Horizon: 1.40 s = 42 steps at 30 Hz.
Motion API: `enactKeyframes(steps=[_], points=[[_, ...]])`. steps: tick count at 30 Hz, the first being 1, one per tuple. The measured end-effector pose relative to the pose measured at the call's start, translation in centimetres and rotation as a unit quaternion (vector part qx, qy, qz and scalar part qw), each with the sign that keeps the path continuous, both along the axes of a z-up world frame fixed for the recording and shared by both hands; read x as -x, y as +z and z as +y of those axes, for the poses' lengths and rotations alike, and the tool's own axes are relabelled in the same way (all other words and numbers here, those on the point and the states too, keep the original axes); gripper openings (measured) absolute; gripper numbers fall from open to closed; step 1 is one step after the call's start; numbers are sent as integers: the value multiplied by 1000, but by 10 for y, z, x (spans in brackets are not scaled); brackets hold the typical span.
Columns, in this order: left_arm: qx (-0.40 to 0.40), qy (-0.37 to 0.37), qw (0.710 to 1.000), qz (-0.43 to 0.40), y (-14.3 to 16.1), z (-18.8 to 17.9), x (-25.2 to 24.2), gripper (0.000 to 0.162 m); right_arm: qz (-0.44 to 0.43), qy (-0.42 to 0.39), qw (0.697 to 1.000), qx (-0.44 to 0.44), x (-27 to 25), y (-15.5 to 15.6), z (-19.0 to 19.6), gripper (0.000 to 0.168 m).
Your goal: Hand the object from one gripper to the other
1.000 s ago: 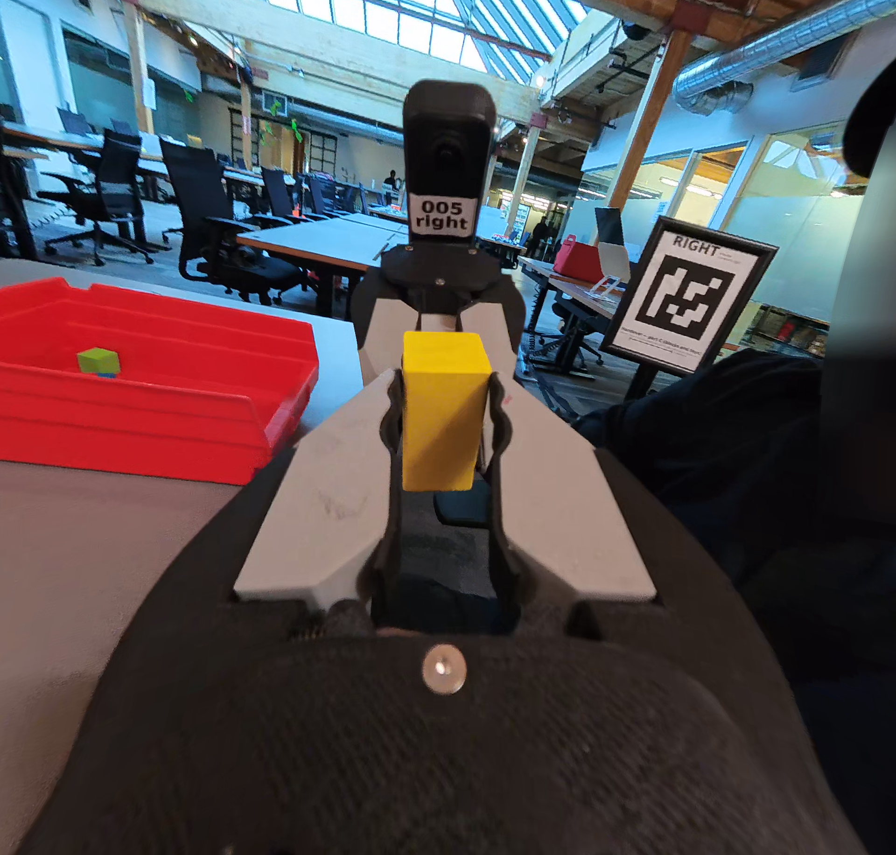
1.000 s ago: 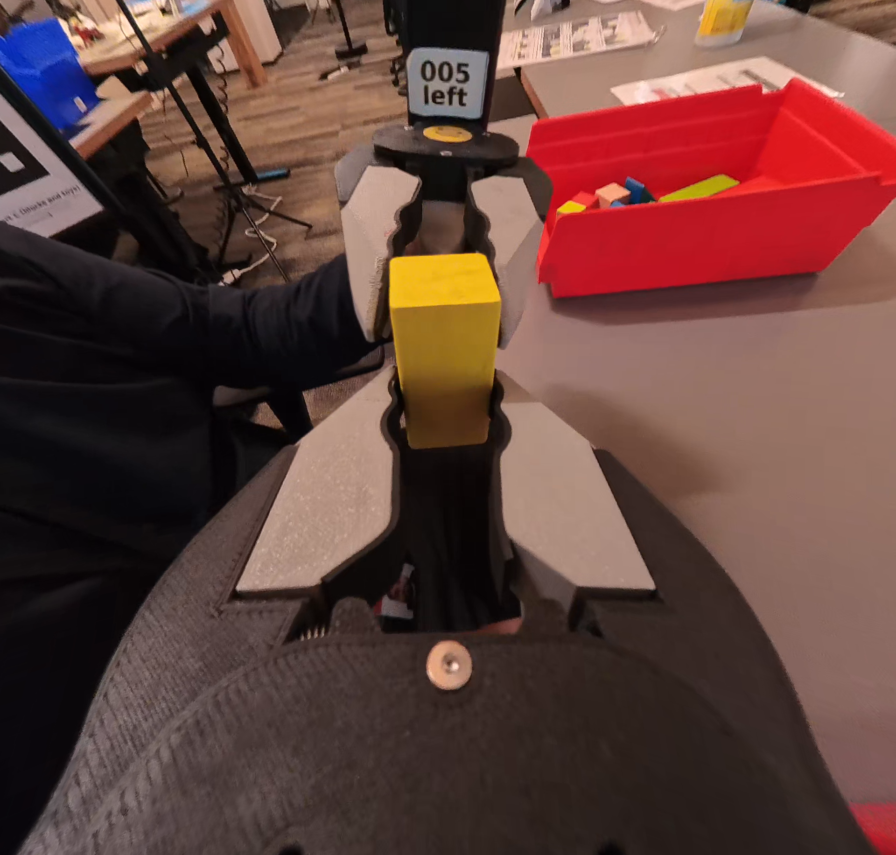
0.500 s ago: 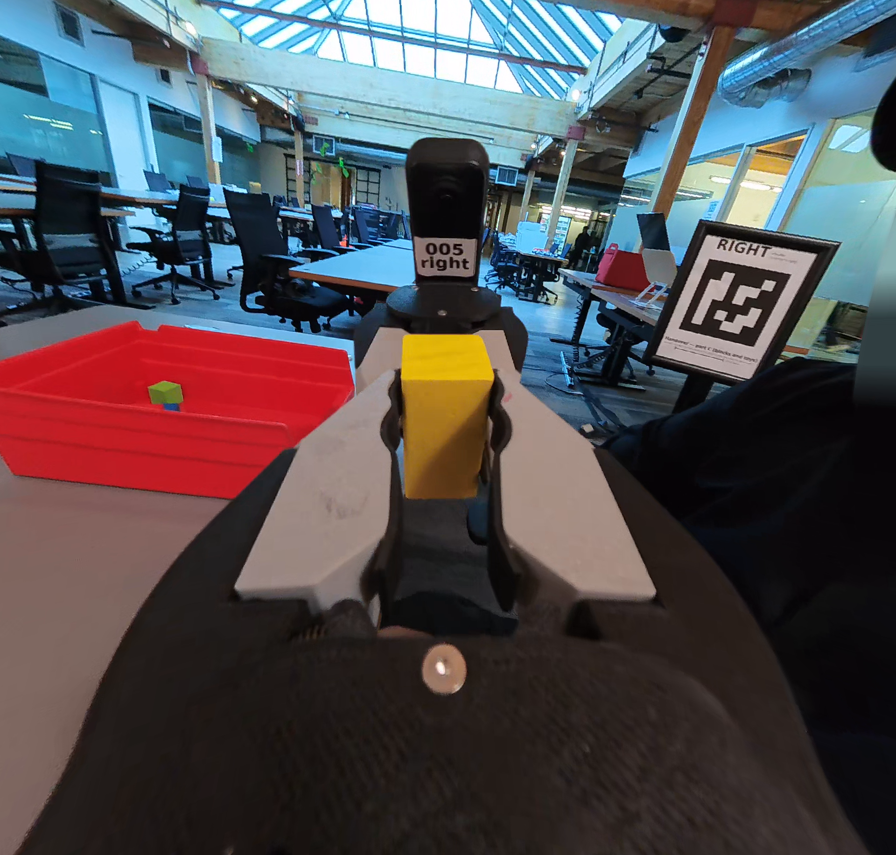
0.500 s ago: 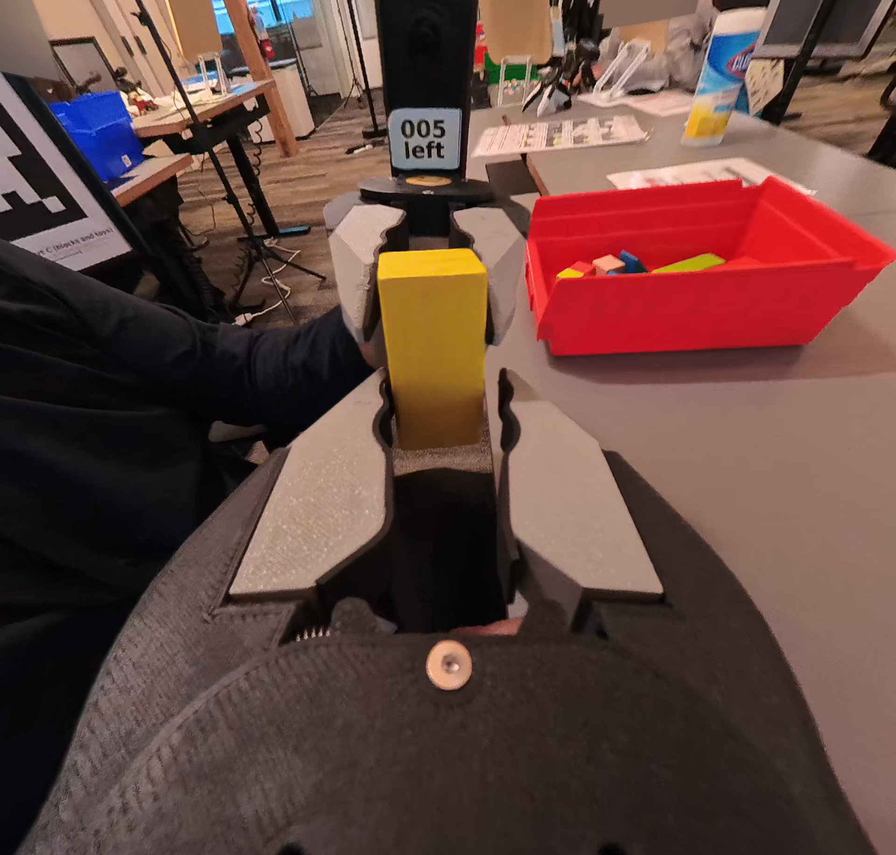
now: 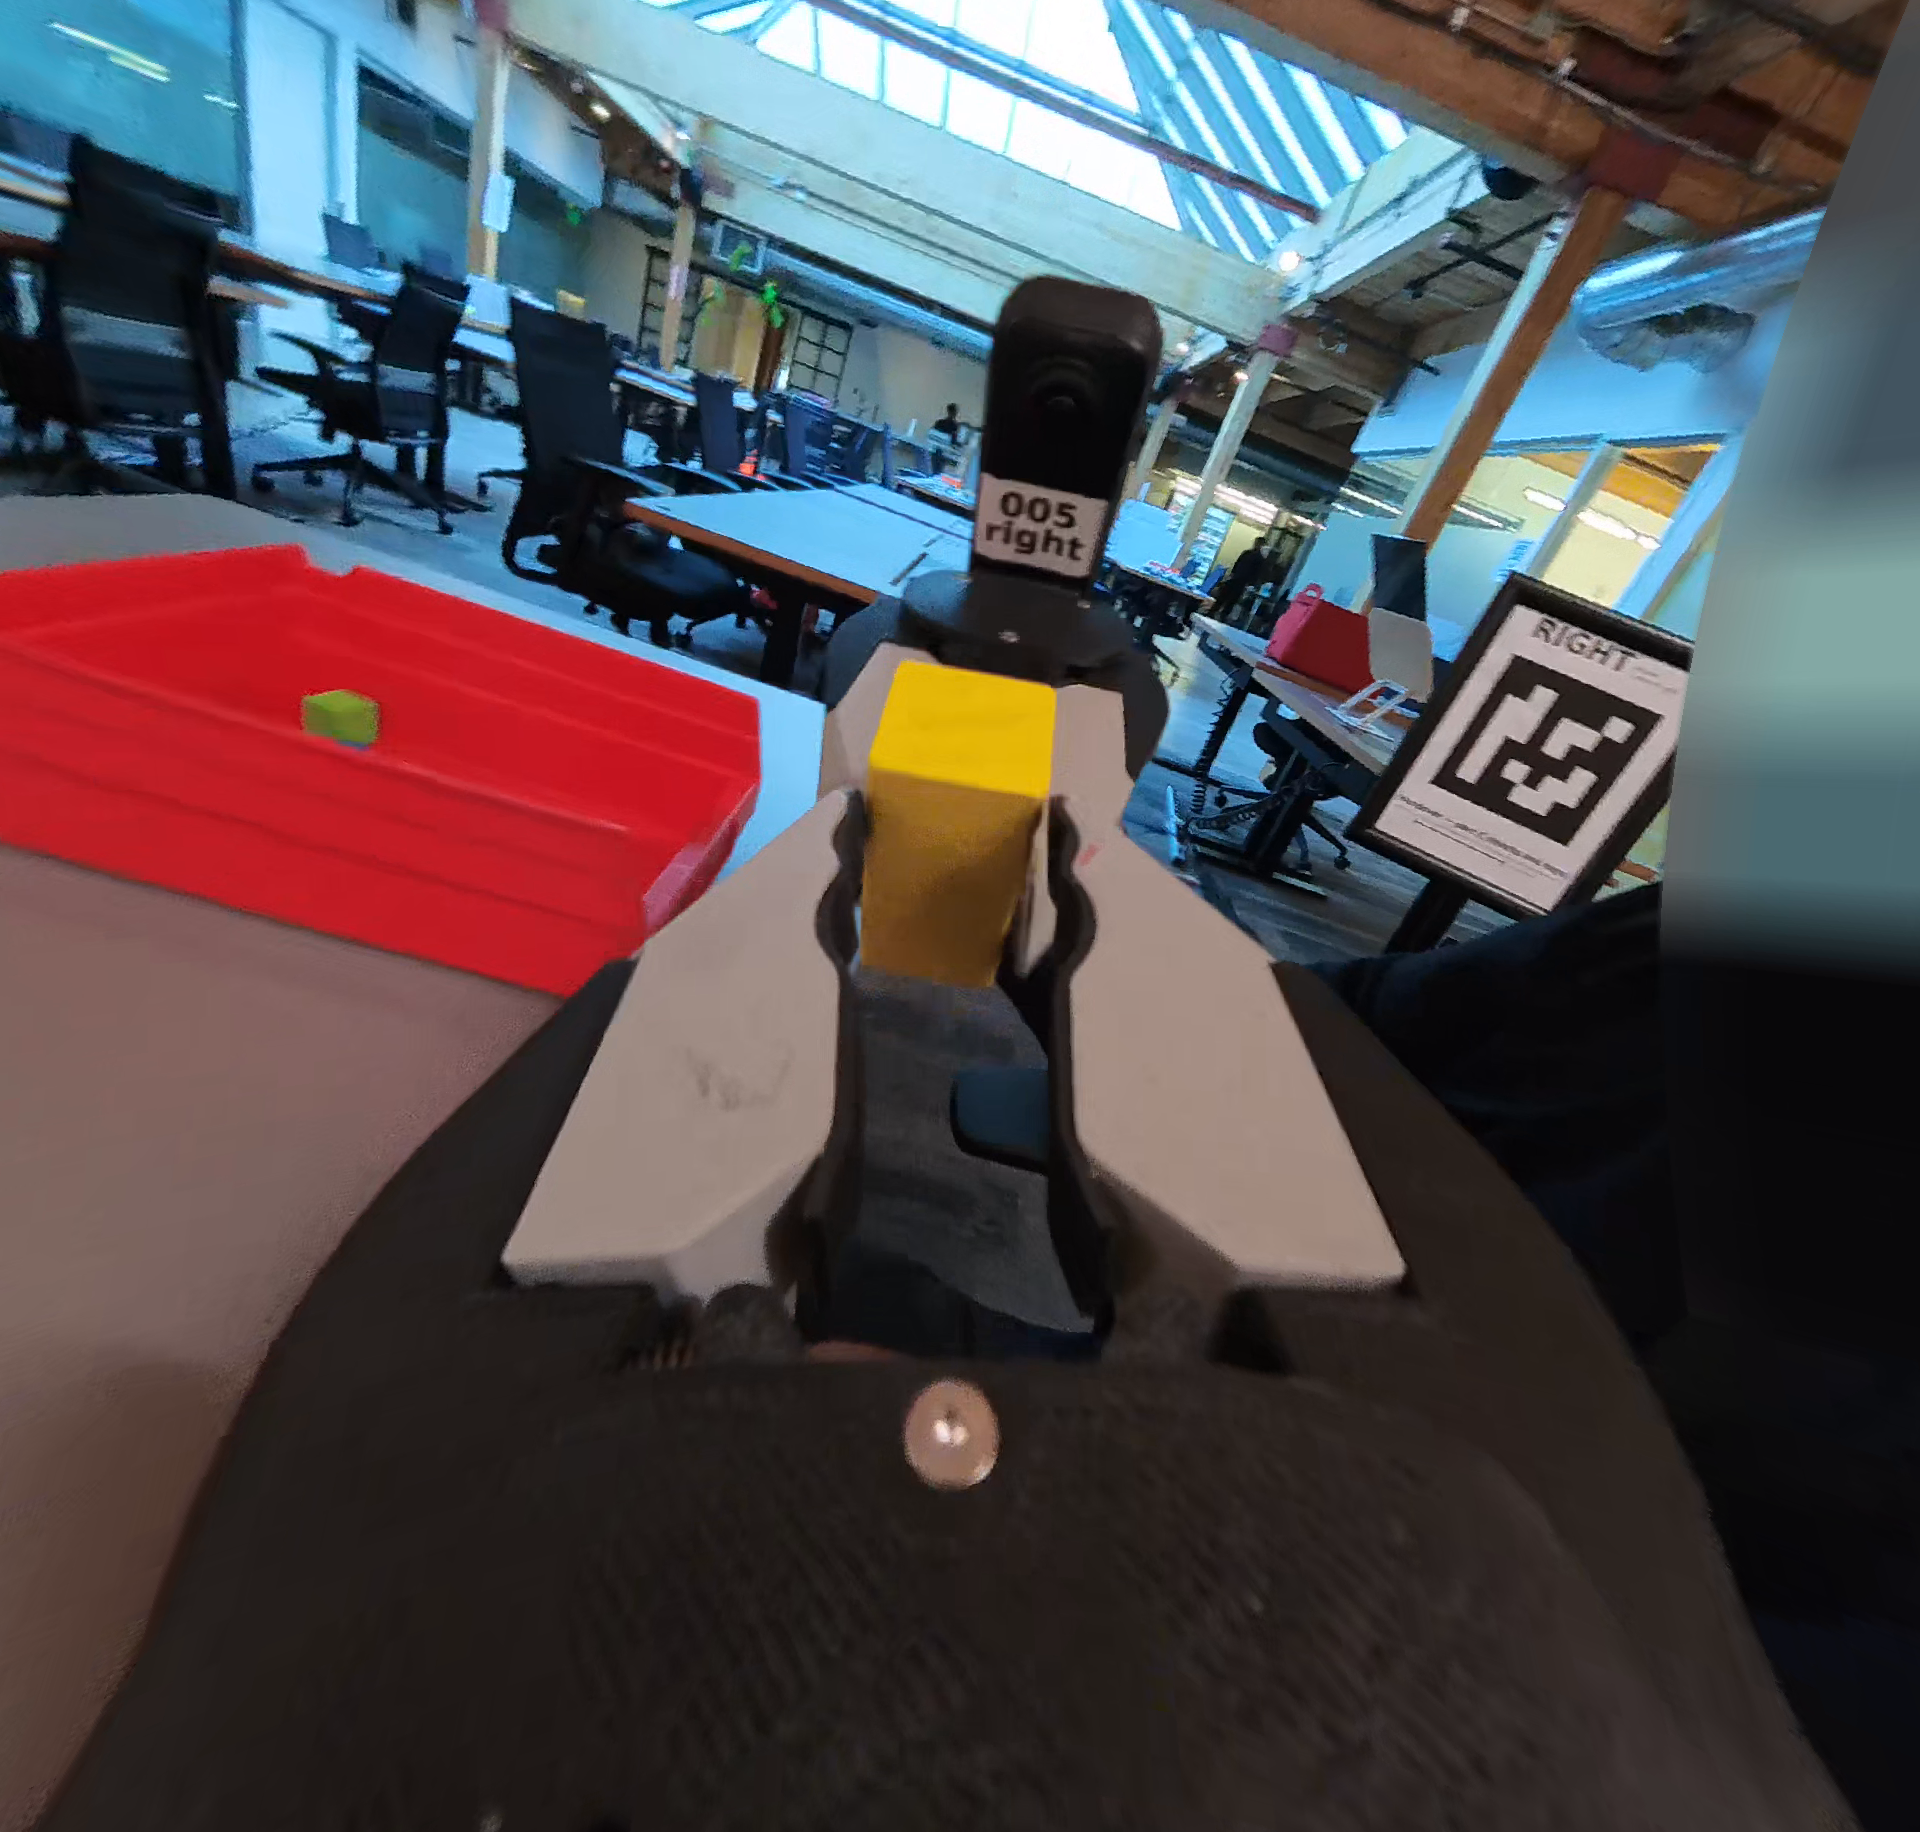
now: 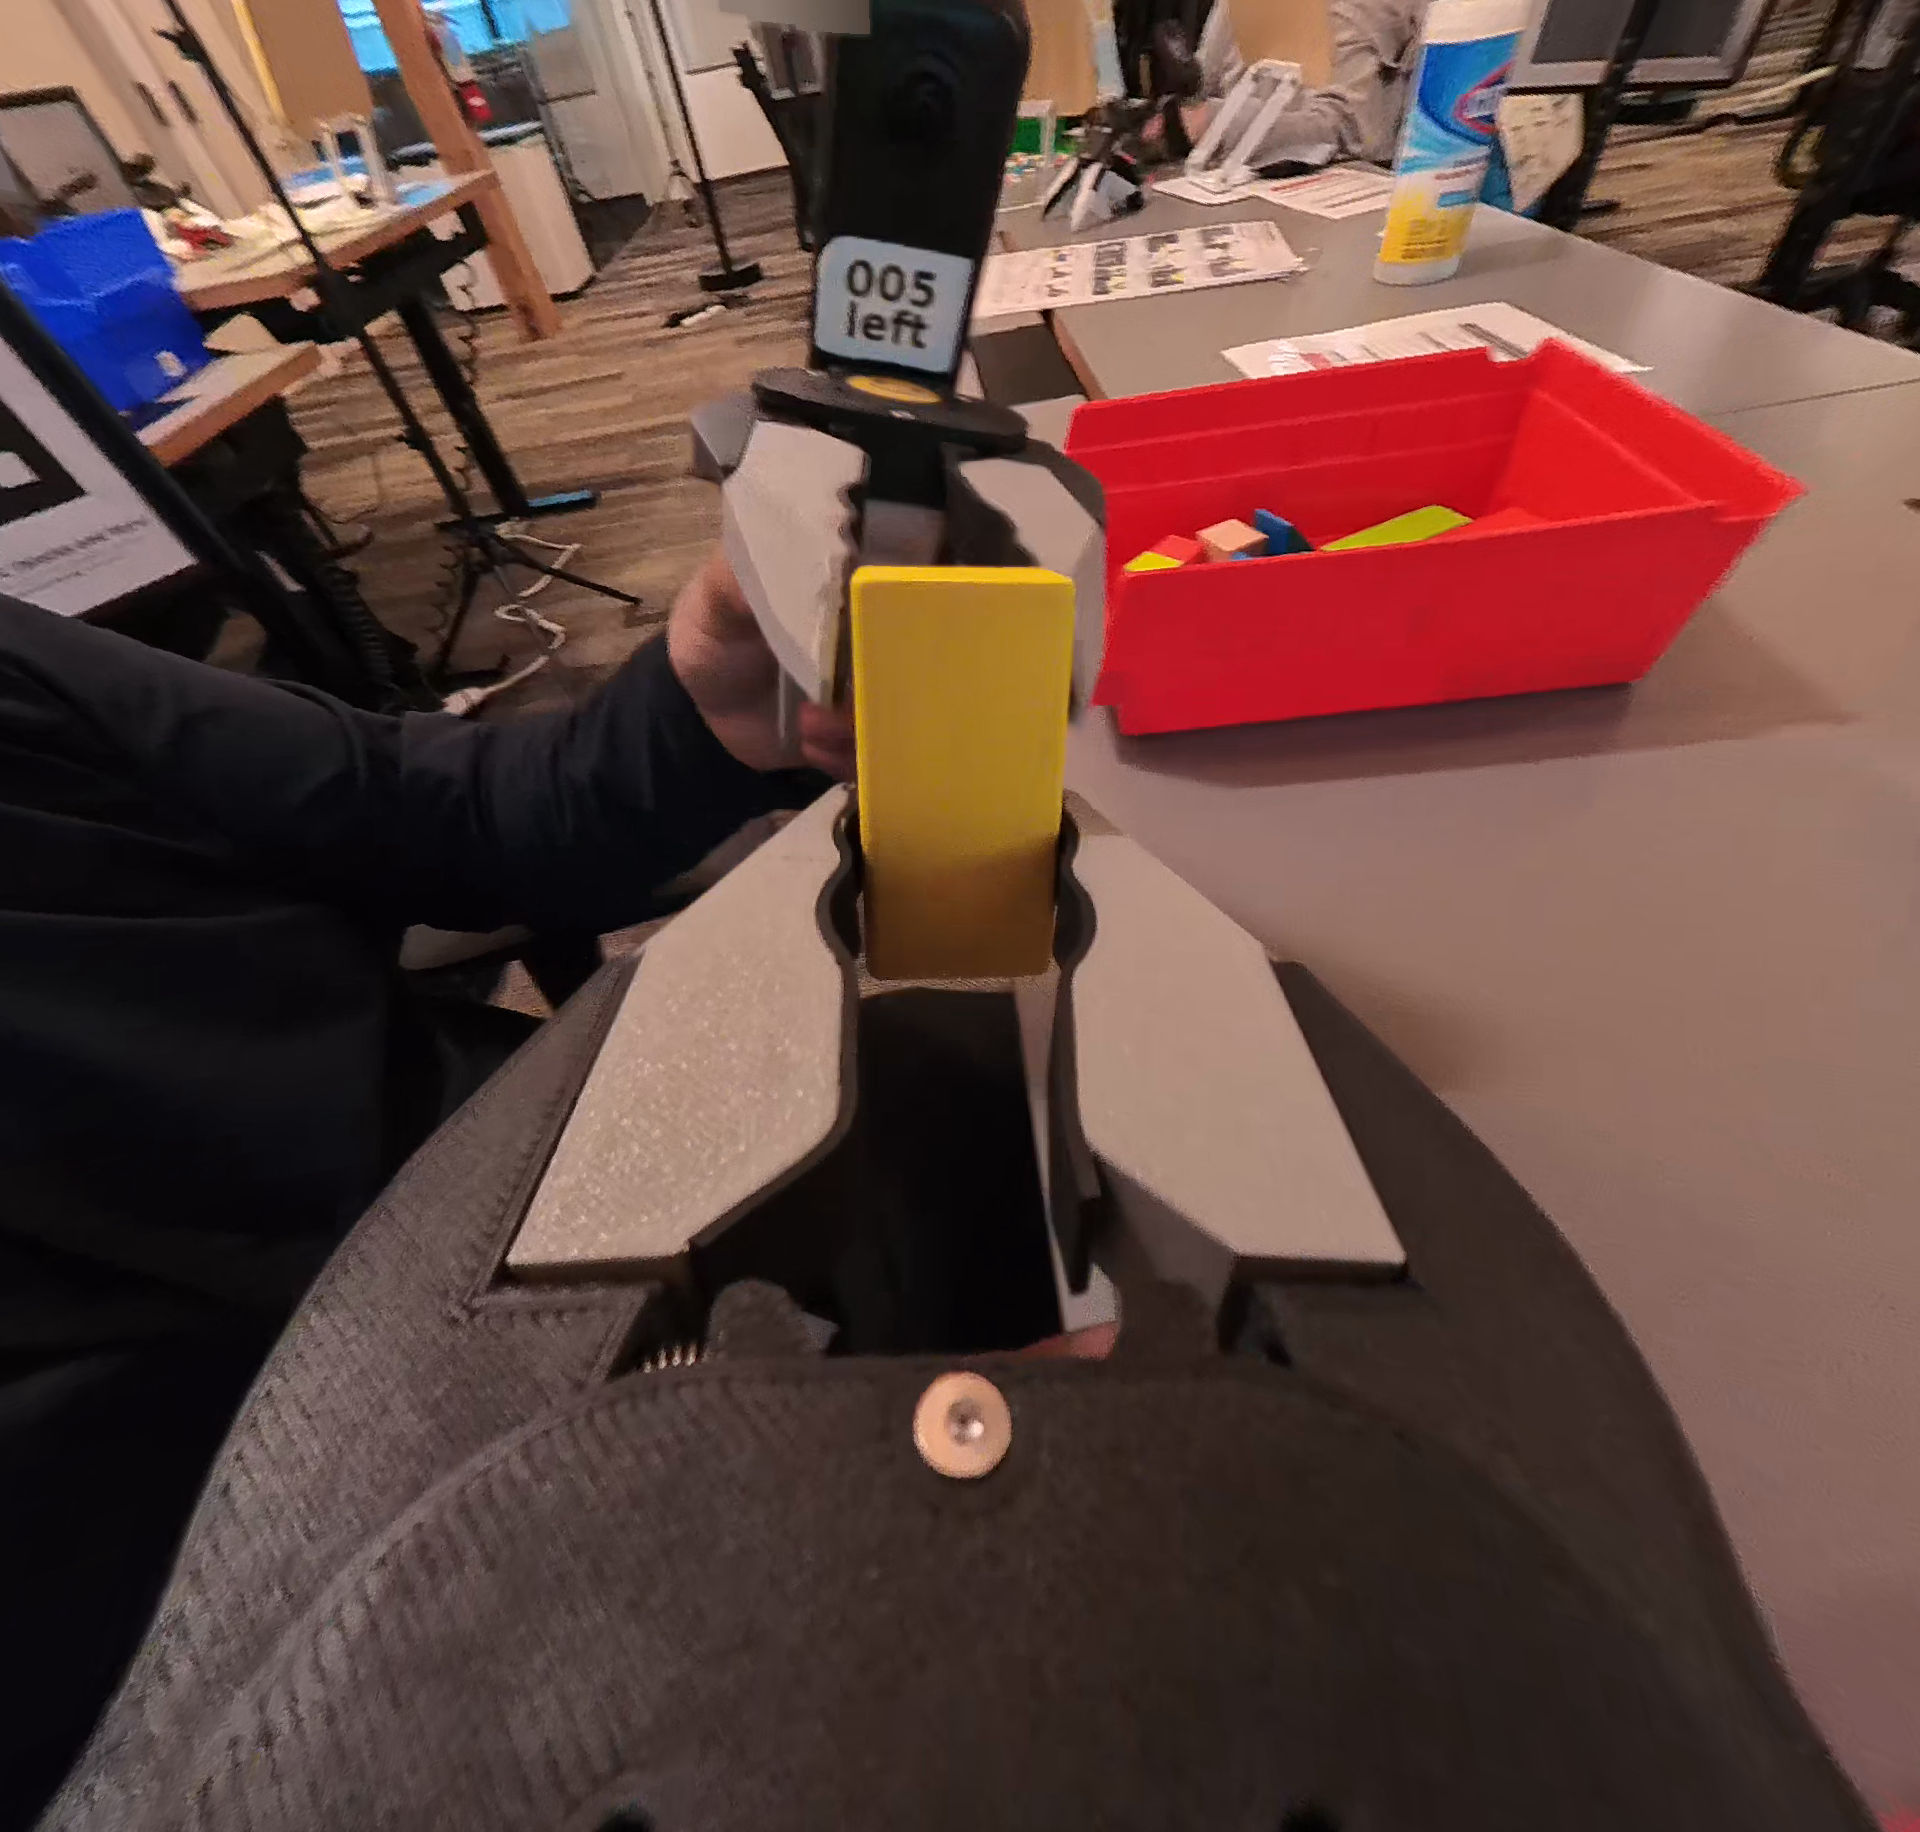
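A yellow block (image 5: 951, 837) is held in the air between my two grippers, which face each other tip to tip. My left gripper (image 5: 951, 811) is shut on one end of it. In the right wrist view my right gripper (image 6: 961, 816) is shut on the other end of the block (image 6: 961, 702). The right gripper's grey fingers (image 5: 1093, 743) flank the block's far end in the left wrist view. The left gripper's fingers (image 6: 790, 577) flank the far end in the right wrist view.
A red bin (image 5: 416, 847) stands on the grey table (image 5: 260, 1107) with a green cube (image 5: 341, 717) inside; the right wrist view shows the bin (image 6: 1403, 629) holding several coloured blocks (image 6: 1236, 541). A framed marker sign (image 5: 1538, 754), a wipes canister (image 6: 1449, 141) and a dark sleeve (image 6: 312, 816) are around. Less than 4 cm separates the two grippers' tips.
Half a second ago my right gripper's jaws stood slightly apart around the block; now they are closed on it. My left gripper has kept its hold. Both grippers have shifted and tilted a little.
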<state>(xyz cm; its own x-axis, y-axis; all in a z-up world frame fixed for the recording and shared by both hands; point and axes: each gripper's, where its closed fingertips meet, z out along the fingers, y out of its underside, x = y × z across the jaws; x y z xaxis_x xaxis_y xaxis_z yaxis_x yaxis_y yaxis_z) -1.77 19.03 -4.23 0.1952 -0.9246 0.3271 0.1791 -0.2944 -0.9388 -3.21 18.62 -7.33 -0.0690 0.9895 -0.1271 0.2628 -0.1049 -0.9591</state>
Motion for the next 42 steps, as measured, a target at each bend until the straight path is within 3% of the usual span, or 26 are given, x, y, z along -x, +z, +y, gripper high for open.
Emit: enactKeyframes(steps=[6,9,12,15,19,24,26,30,34,37,42], points=[[55,53,996,-35,7,22,47,32,4,-187,982,-17,-65,9,92,33],[87,56,993,-62,7,27,56,22,-17,-309,951,-20,-115,1,149,33],[93,60,993,-37,-3,30,54,18,-61,-395,917,-3,-152,-21,200,32],[79,86,993,-4,-9,36,54,18,-138,-428,892,36,-162,-58,249,33],[79,73,994,-11,-6,33,53,19,-270,-413,863,111,-148,-118,298,33],[82,84,993,-7,-9,35,59,19,-429,-436,780,131,-161,-177,337,33],[82,86,993,-4,-10,34,61,19,-452,-459,752,141,-172,-184,350,33],[80,94,992,12,-13,33,66,19,-448,-488,730,168,-182,-180,365,33],[77,117,990,31,-12,37,81,22,-406,-485,754,177,-172,-165,366,53],[73,151,984,52,-12,41,104,25,-357,-490,780,154,-166,-143,364,57],[65,262,959,88,-11,50,174,29,-173,-438,870,147,-128,-71,319,56]])
